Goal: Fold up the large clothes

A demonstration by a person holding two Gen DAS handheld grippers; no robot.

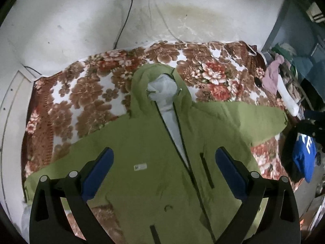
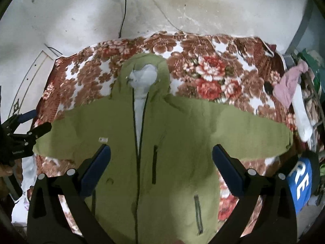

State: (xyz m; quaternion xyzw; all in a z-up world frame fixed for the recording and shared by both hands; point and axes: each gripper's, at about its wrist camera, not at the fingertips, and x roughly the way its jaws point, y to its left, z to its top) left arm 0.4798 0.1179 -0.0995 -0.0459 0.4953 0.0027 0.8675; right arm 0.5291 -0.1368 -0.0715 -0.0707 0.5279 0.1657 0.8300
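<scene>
Both tools spread wide, empty: left tool (image 1: 164,158), right tool (image 2: 161,154) hover above jacket (image 1: 154,162), flat on bed (image 1: 91,85), hood twd frame top, long axis vertical. Right sleeve (image 2: 243,130) nearer right tool.

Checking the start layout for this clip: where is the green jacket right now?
The green jacket lies front-up, sleeves spread, on the floral blanket, hood toward the wall; both wrist views centre it, beyond the open left gripper and right gripper.
</scene>
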